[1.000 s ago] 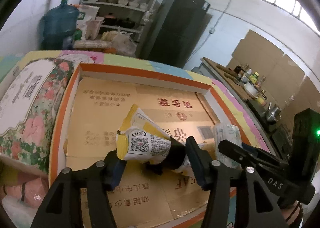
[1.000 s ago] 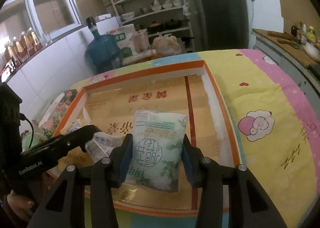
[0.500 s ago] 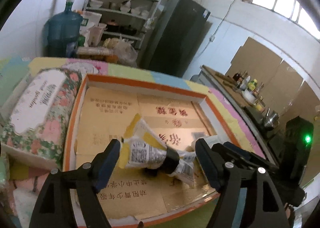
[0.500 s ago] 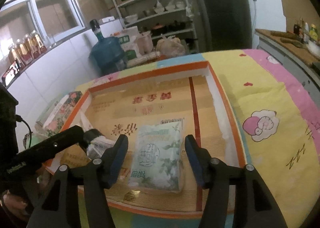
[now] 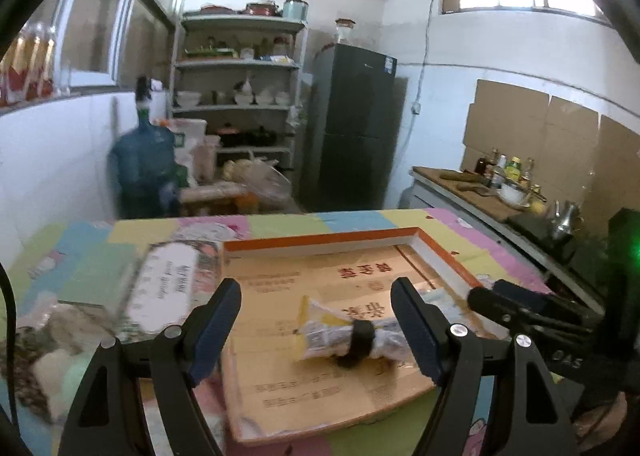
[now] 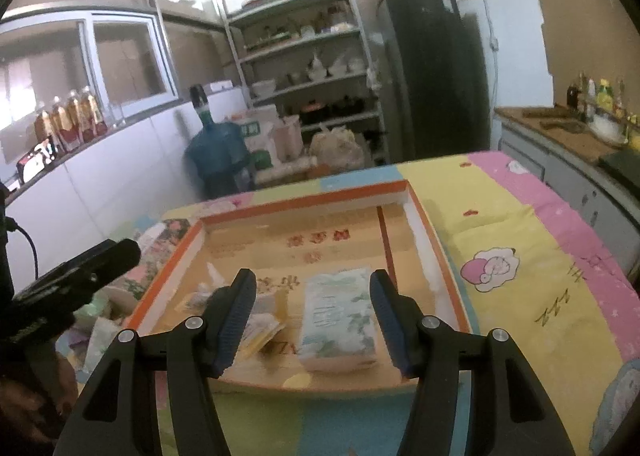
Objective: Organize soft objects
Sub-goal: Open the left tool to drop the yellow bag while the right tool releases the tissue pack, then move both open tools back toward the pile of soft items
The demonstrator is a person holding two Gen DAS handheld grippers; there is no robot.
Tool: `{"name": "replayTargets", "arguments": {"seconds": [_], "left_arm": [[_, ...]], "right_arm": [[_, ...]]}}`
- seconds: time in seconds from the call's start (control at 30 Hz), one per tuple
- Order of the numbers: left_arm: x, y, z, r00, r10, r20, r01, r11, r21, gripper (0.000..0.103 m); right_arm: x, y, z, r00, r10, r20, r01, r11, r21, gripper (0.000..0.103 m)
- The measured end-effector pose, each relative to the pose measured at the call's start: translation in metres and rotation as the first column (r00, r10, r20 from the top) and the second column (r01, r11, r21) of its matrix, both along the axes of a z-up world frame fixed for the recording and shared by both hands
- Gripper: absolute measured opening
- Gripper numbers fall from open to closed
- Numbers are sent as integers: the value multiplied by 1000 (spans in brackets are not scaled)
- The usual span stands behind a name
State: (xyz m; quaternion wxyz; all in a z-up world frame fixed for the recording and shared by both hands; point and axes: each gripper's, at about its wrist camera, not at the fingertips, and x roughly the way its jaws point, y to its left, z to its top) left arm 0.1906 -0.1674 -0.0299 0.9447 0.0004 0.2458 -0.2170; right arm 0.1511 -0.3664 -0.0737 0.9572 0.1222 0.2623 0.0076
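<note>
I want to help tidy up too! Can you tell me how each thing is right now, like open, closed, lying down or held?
left gripper: open, empty
right gripper: open, empty
yellow rolled packet: lying in box, banded, not held
green tissue pack: lying flat in box, not held
orange-rimmed box: open-topped
fridge: doors closed

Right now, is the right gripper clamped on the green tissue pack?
No. The right gripper is open, its blue-padded jaws spread clear of the green tissue pack, which lies flat in the orange-rimmed box.

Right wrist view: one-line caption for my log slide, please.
Open right gripper poised above a pale green tissue pack lying flat in the orange-rimmed cardboard tray.
</note>
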Motion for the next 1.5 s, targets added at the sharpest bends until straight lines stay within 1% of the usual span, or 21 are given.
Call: {"name": "replayTargets", "arguments": {"seconds": [0.03,0.17,0.37,0.43,0.5,0.53,0.57,0.6,0.87,1.17,1.37,1.5], "left_arm": [[-3,2,1,1000,6,3,-6,1000,0,77],[-14,22,5,998,33,44,-32,999,-41,77],[-27,44,11,995,68,67,-66,997,-38,76],[-33,54,11,993,87,75,-83,996,-45,76],[-40,66,12,990,113,88,-109,993,-43,76],[-44,70,13,988,123,94,-120,992,-39,76],[-49,78,14,985,140,104,-137,990,-33,76],[-52,83,14,983,148,109,-145,989,-32,76],[-72,122,17,972,203,116,-202,979,-19,76],[-87,155,13,956,277,99,-277,961,-9,76],[-95,174,12,946,305,115,-307,952,-1,76],[-101,192,10,937,327,122,-327,945,-19,76]], "right_arm": [[-2,2,1,1000,1,6,-1,1000,-3,61],[-18,18,8,999,2,44,-1,1000,-22,61],[-38,44,15,996,15,91,-12,1000,-29,61],[-45,56,18,993,37,114,-36,999,-14,61],[-51,65,19,989,73,128,-74,997,7,65],[-54,73,20,985,106,139,-111,994,25,75],[-55,78,20,982,124,144,-130,991,34,79],[-56,84,20,979,140,146,-148,988,41,79],[-56,121,16,977,181,115,-191,978,82,79],[-62,157,19,970,213,116,-220,974,51,79],[-63,180,16,964,247,103,-252,967,43,79],[-62,191,12,963,252,95,-256,966,39,79]]}}
